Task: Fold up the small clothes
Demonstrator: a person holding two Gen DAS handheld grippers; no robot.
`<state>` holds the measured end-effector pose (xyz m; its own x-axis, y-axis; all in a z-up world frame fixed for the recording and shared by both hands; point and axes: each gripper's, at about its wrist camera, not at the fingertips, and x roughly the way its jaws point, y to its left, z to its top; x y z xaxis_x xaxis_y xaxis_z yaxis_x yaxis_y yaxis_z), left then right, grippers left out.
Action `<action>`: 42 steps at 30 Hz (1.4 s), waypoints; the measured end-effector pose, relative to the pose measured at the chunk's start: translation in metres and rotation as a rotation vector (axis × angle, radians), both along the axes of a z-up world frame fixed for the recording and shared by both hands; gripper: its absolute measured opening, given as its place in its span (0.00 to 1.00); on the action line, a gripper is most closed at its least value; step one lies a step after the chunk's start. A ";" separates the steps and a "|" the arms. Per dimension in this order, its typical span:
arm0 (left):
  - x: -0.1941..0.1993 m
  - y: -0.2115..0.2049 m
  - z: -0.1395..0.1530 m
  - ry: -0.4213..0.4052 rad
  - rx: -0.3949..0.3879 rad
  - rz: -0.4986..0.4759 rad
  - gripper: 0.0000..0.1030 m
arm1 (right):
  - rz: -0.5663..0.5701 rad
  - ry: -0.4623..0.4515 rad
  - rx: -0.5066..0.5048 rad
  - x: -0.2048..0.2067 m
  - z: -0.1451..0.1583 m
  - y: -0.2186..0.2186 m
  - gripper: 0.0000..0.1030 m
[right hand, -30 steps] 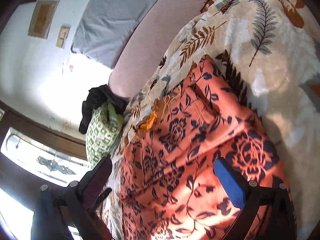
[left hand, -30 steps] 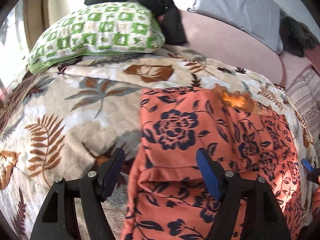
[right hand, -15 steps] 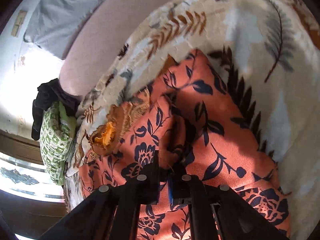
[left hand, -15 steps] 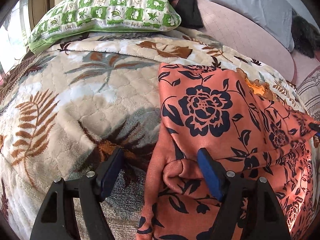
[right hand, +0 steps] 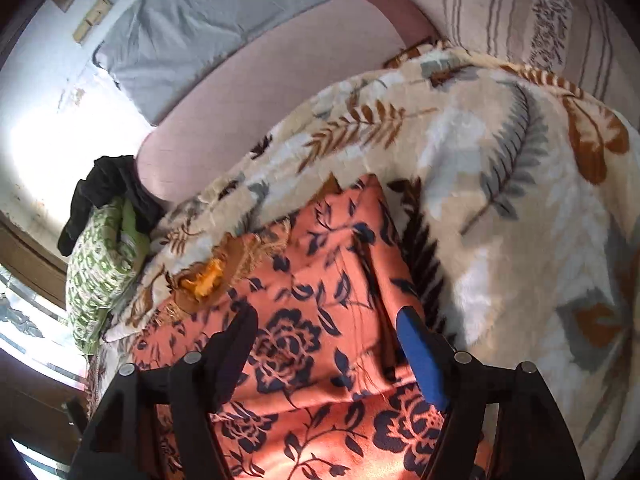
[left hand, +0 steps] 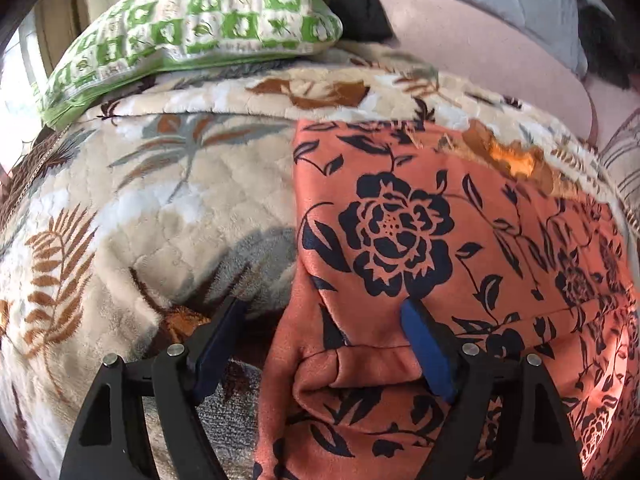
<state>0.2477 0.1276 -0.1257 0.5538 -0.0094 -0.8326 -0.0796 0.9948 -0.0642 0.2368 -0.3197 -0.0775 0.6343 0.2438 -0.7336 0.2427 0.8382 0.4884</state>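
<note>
an orange cloth garment printed with dark navy roses and leaves [left hand: 420,240] is lying on a plush cream blanket patterned with brown and grey fern leaves [left hand: 160,208] that is covering the bed. the left gripper [left hand: 324,316] is hovering low with its fingers [left hand: 424,344] spread wide apart and gripping nothing; a bunched, rolled fold of the garment is sitting between them, close to the blue-padded finger, while the other finger is hanging over the bare blanket just beside the garment's edge. the right gripper [right hand: 328,320] is also standing wide apart, clamped on nothing, with the garment [right hand: 320,300] spreading beneath and between its fingers [right hand: 420,352], and a lengthwise crease is running ahead from the gap. the blanket [right hand: 500,200] is lying just outside the blue finger. ahead of the left fingers, a green and white checked pillow [left hand: 192,32] is resting at the far end of the blanket, with a black piece of clothing [left hand: 360,4] lying against it. ahead of the right fingers, a pale pink padded headboard [right hand: 272,68] is curving around the bed with a grey pillow [right hand: 208,16] leaning on it.
</note>
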 end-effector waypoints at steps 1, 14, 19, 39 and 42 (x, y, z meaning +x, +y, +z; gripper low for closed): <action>0.000 -0.001 0.000 -0.001 0.011 -0.007 0.81 | 0.018 -0.002 0.010 0.010 0.004 0.001 0.73; -0.040 0.023 0.034 -0.038 -0.085 -0.016 0.84 | 0.147 0.031 0.128 0.023 -0.013 0.013 0.79; -0.134 0.050 0.049 -0.050 -0.190 -0.020 0.84 | 0.244 0.037 0.101 -0.076 0.010 -0.001 0.80; -0.272 0.048 0.000 0.144 -0.379 -0.020 0.84 | 0.326 0.269 0.268 -0.244 -0.058 -0.051 0.80; -0.276 0.047 -0.003 0.141 -0.367 -0.025 0.84 | 0.381 0.246 0.346 -0.250 -0.058 -0.044 0.80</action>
<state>-0.0285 0.1746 -0.1291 0.4298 -0.3330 -0.8393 -0.0893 0.9093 -0.4065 -0.0136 -0.3632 -0.1350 0.2747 0.6743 -0.6855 0.0960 0.6901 0.7173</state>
